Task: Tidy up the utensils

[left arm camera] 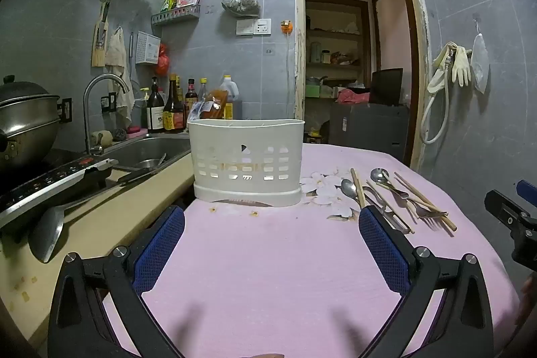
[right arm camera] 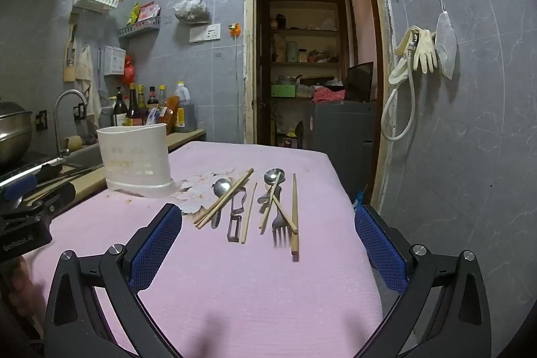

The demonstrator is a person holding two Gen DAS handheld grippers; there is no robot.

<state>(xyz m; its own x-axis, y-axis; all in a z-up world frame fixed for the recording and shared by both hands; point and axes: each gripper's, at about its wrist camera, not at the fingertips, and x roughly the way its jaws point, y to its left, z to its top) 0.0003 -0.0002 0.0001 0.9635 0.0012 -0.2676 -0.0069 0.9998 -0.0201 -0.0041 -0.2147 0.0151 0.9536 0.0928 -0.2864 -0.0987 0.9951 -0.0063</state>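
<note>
A white slotted utensil holder [left arm camera: 247,158] stands at the far left of the pink table cloth [left arm camera: 268,257]; it also shows in the right wrist view [right arm camera: 136,158]. Loose utensils lie right of it: two spoons [right arm camera: 221,187] [right arm camera: 273,176], a fork [right arm camera: 280,228], a peeler [right arm camera: 235,217] and several wooden chopsticks [right arm camera: 294,213]. The same pile shows in the left wrist view [left arm camera: 386,200]. My left gripper [left arm camera: 272,220] is open and empty, facing the holder. My right gripper [right arm camera: 268,220] is open and empty, just short of the utensils.
A counter on the left holds a sink [left arm camera: 147,153], a faucet [left arm camera: 100,89], sauce bottles [left arm camera: 174,106], a steel pot [left arm camera: 23,119] and a spatula [left arm camera: 47,234]. A doorway [right arm camera: 312,56] lies behind the table. The table's right edge [right arm camera: 345,200] drops off beside the utensils.
</note>
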